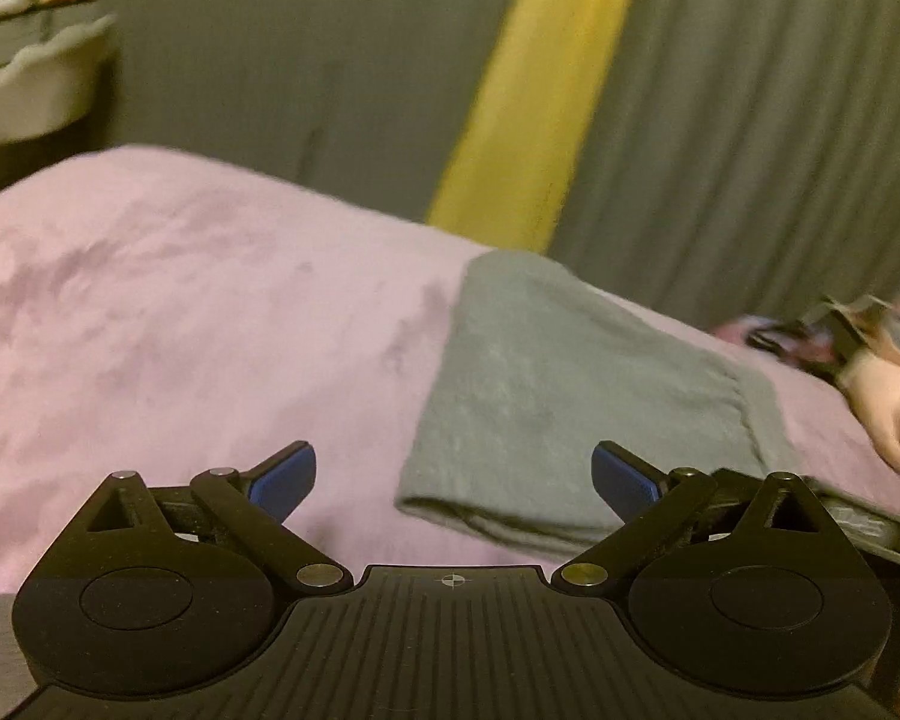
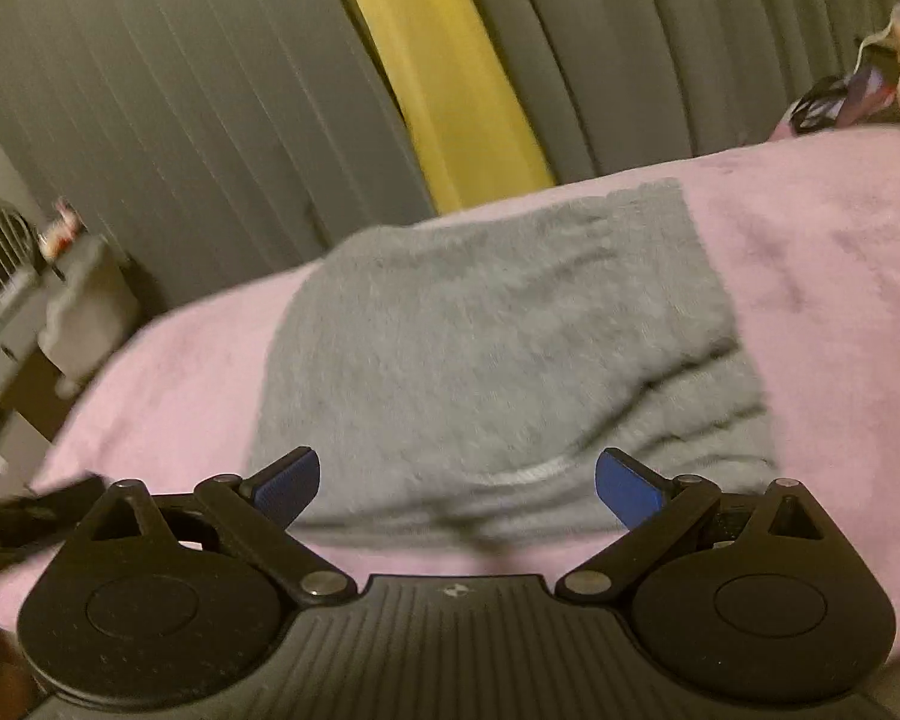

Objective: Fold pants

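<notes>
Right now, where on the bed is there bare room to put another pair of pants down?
The widest bare patch is the pink blanket left of the folded grey pants, reaching to the curtain. Right of the pants, another bare stretch ends at clutter in the far corner. Both grippers, left and right, hang open.

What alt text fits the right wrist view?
Folded grey pants lie on a pink blanket, just ahead of the open, empty right gripper. Grey curtains with a yellow strip hang behind.

Dim room: grey pleated curtains (image 2: pixel 168 138) with a yellow strip (image 2: pixel 450 72) hang behind a pink-covered bed (image 1: pixel 168 312).
</notes>
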